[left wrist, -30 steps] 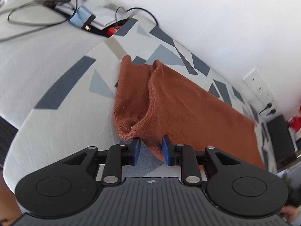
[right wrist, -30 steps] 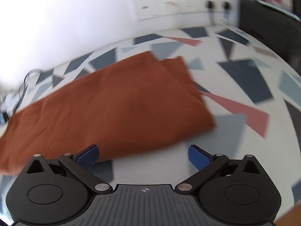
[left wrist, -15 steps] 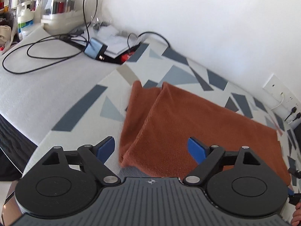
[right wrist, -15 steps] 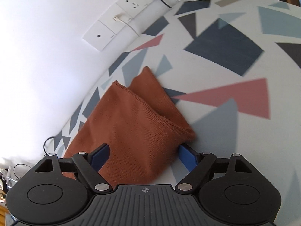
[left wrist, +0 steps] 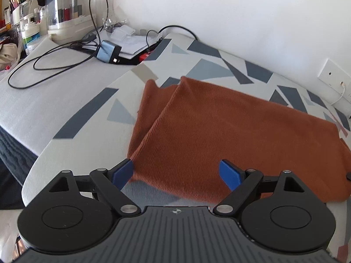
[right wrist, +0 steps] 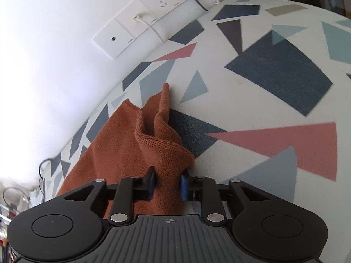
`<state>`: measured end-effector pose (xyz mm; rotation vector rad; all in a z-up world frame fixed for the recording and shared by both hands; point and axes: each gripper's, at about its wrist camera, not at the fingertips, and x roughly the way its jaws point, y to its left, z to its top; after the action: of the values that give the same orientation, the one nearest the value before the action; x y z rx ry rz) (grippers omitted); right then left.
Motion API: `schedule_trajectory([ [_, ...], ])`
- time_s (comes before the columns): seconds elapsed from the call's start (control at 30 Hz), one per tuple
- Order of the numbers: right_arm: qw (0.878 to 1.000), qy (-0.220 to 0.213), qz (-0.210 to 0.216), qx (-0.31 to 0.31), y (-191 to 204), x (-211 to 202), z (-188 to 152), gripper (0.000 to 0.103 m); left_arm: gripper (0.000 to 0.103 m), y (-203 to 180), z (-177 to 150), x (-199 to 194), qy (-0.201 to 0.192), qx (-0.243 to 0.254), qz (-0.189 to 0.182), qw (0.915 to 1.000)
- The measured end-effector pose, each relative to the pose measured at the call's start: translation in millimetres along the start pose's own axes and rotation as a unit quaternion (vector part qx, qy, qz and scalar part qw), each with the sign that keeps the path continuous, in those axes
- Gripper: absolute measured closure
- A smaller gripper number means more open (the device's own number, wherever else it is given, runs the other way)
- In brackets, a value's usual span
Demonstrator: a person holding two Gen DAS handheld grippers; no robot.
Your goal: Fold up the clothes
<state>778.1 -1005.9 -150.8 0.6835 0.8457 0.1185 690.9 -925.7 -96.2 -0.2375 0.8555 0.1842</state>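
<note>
- The right gripper (right wrist: 167, 184) has just been closing; its blue pads (right wrist: 183, 186) now pinch a bunched corner of the rust-orange knit garment (right wrist: 122, 153), which rises in a fold just ahead of them.
- The left gripper (left wrist: 176, 173) stands wide, its jaws having opened a moment ago; the garment's (left wrist: 219, 135) near edge lies between the pads (left wrist: 230, 174) without being pressed.
- Ahead of both grippers, the garment lies folded flat on a cover with grey, blue and pink triangles (right wrist: 263, 100).
- Beyond the left gripper, to the upper left: black cables (left wrist: 54, 65), a small blue box (left wrist: 107, 53).
- Wall sockets (right wrist: 162, 0) sit past the right gripper.
</note>
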Motion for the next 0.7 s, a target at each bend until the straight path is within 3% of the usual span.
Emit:
schedule_trajectory([
  [0.3,1.000,0.002,0.018,0.017,-15,-12,3,0.087,0.015,-15,-3,4,0.027,0.012,0.004,0.9995],
  [0.5,0.999,0.002,0.029,0.039,-31,-16,2,0.086,0.014,-12,-4,5,0.058,-0.043,-0.030,0.9970],
  [0.57,0.999,0.001,0.033,0.038,-32,-17,2,0.086,0.014,-3,-6,5,0.080,-0.100,-0.057,0.9901],
  [0.7,0.999,0.004,0.038,0.035,-35,-17,2,0.082,0.014,17,-19,11,0.122,-0.221,-0.116,0.9607],
])
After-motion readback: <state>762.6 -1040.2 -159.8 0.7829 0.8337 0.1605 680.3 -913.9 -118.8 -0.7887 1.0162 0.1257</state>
